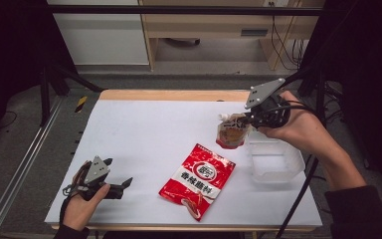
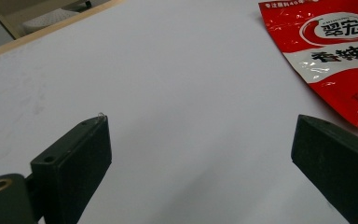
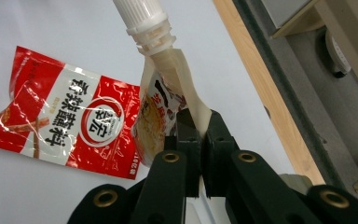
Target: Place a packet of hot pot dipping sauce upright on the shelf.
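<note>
My right gripper [image 1: 248, 119] [image 3: 199, 135] is shut on the edge of a spouted pouch [image 1: 231, 131] [image 3: 161, 109] with a white screw cap [image 3: 142, 16], holding it in the air just left of a clear plastic tub [image 1: 274, 158]. A red and white snack bag [image 1: 197, 179] [image 2: 340, 51] [image 3: 60, 121] lies flat on the white table near the middle front. At the front left corner, my left gripper [image 1: 125, 183] [image 2: 200, 154] hangs low over the table, open, with nothing between its jaws, its tips pointing toward the red bag.
The white table top [image 1: 144, 134] ends at a wooden strip [image 1: 174, 94] along its far side. Black frame posts [image 1: 45, 84] stand at the left and right. A cable [image 1: 298, 199] trails from the right gripper past the tub to the front edge.
</note>
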Tool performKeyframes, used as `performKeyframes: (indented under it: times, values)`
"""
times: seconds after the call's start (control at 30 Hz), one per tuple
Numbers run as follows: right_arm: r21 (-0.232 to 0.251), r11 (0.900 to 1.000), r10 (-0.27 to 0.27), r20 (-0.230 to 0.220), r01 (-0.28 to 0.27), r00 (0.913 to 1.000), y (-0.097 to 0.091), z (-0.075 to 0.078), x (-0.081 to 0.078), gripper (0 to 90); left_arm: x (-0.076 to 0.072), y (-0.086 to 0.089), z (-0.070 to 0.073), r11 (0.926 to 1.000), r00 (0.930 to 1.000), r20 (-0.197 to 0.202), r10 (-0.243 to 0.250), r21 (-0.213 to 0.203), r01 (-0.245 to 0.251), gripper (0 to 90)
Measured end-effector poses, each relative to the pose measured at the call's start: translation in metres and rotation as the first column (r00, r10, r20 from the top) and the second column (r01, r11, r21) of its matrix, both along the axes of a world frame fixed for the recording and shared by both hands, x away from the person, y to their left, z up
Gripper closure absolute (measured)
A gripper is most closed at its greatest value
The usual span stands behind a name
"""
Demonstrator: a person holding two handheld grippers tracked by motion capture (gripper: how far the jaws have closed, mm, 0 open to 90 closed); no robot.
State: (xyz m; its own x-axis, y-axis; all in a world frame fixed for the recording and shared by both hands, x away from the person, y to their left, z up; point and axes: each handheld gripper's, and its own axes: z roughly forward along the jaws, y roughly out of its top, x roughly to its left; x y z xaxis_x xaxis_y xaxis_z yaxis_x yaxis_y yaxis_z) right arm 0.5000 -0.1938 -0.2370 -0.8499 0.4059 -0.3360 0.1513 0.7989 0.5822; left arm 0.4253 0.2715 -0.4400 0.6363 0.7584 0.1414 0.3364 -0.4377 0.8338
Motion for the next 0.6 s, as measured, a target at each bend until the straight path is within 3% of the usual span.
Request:
performKeyframes:
  times: [0.6]
  values:
    - [-0.013, 0.9982, -0.057, 0.035, 0.058, 0.9977, -0.048, 0.005, 0.0, 87.7, 0.003, 0.006, -0.004, 0.9994, 0.9994, -0.013, 0.033, 0.011, -0.033, 4.8]
